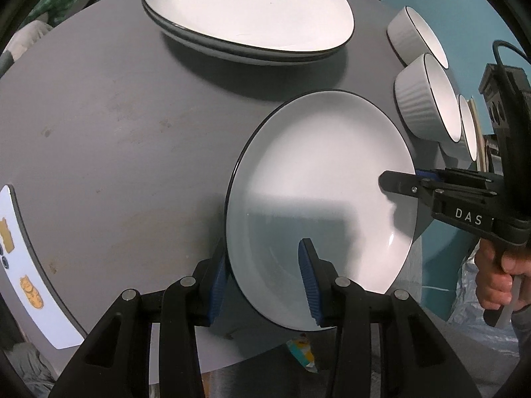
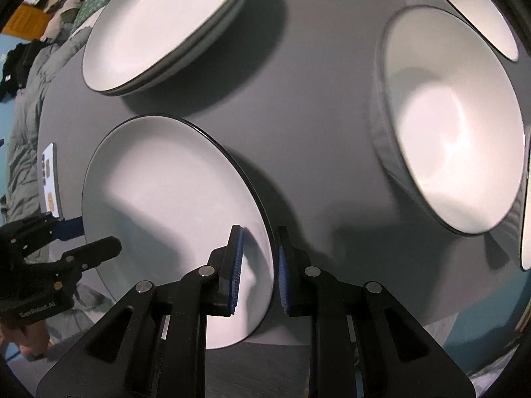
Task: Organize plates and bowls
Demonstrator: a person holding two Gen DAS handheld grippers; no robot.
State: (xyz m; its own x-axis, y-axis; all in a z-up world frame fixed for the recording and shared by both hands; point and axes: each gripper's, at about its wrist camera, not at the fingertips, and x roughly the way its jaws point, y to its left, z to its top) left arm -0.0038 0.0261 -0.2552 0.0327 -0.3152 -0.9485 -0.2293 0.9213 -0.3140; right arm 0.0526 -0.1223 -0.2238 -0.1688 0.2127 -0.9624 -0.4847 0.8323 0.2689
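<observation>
A white plate with a dark rim is near the front edge of the round grey table. My left gripper straddles its near rim, jaws apart, one finger under and one over. My right gripper straddles the opposite rim of the same plate, jaws apart with a gap to the rim; it shows from the side in the left wrist view. A stack of two white plates sits at the back, also in the right wrist view.
Three white ribbed bowls stand along the table's right side, the nearest large one also seen close up in the right wrist view, another behind it. A white phone lies at the left edge.
</observation>
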